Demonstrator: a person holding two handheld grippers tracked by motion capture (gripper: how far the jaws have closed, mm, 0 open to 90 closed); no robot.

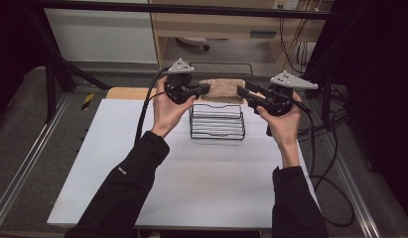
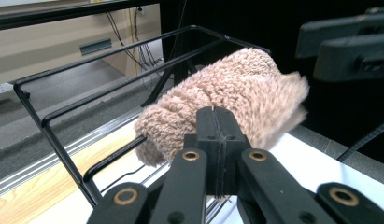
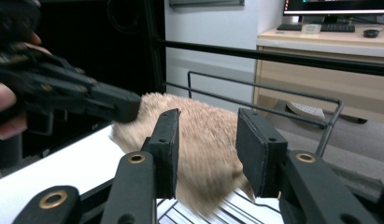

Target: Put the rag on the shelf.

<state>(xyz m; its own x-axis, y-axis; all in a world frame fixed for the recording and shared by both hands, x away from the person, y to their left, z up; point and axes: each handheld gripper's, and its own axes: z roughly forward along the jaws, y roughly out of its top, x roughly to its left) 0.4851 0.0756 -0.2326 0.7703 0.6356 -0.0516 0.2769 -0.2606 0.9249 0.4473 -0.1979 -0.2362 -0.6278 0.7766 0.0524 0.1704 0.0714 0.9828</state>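
My left gripper (image 2: 216, 122) is pinching one end of the tan fluffy towel (image 2: 227, 100), its jaws pressed together on the pile. My right gripper (image 3: 206, 149) is waiting at the other end with its jaws parted around the cloth, not yet closing. The towel is lying across the top rail of the black wire rack (image 1: 216, 121), which is sitting near the far edge of the white table (image 1: 191, 178). The rack's insides are partly hidden and hard to read.

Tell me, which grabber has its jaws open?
The right gripper: its jaws stand apart around the fuzzy towel. The left gripper is pinched shut on it.
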